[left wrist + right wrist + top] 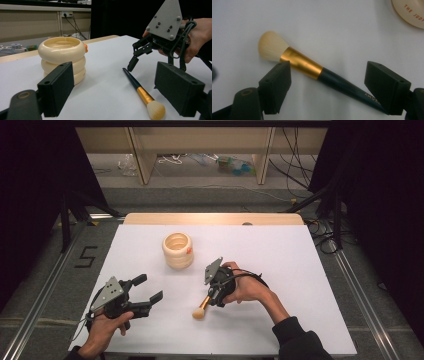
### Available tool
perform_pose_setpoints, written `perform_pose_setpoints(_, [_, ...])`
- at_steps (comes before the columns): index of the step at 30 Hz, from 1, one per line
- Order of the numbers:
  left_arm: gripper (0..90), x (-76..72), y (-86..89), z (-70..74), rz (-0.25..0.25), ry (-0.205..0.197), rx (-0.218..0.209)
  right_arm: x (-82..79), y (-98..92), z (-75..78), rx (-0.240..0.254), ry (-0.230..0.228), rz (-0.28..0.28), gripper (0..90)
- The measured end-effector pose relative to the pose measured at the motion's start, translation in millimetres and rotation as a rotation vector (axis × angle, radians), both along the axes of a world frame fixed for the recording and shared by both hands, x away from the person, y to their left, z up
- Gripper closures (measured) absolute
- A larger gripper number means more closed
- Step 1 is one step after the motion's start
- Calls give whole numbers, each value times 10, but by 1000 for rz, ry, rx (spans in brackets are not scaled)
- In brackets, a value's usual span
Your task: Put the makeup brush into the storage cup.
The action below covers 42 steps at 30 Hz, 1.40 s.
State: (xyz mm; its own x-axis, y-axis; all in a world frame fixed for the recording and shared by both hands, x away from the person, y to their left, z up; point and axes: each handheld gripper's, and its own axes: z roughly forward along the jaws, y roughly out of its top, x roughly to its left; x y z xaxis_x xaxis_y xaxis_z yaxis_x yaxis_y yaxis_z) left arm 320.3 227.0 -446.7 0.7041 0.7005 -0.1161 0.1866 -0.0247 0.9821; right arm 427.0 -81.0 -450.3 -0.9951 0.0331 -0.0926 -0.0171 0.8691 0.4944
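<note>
- Your right gripper (214, 296) points down at the table (280, 270), its jaws spread wide and holding nothing.
- The makeup brush (312, 67) lies flat on the table between those jaws — the gold ferrule sits just beside one jaw, the dark handle runs under the tip of the other, and neither pad presses on it.
- The cream bristle head lies just outside the jaws, past the one by the ferrule.
- In the left gripper view, your right gripper (136, 58) hangs over the thin end of the brush (142, 93), its jaw tips just above the handle.
- Your left gripper (145, 292) sits low over the table, its jaws wide and empty — the brush lies ahead of them, nearer one jaw.
- The cream ringed holder (62, 57) stands upright ahead of the other left jaw, well apart from the brush.
</note>
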Motion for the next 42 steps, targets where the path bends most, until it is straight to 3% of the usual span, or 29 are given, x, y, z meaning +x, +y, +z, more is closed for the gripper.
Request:
perform_pose_setpoints(6, [160, -7, 7, 6, 4, 4, 8, 17, 41, -48, -55, -5, 33, 227])
perform_pose_setpoints(14, [160, -1, -4, -1, 2, 6, -6, 37, 72, -101, -71, 3, 52, 230])
perform_pose_setpoints(32, [160, -7, 8, 11, 4, 3, 7, 98, 106, -197, -112, 15, 77, 239])
perform_pose_setpoints(42, [160, -8, 7, 12, 3, 2, 3, 120, 109, -190, -119, 70, 79, 359])
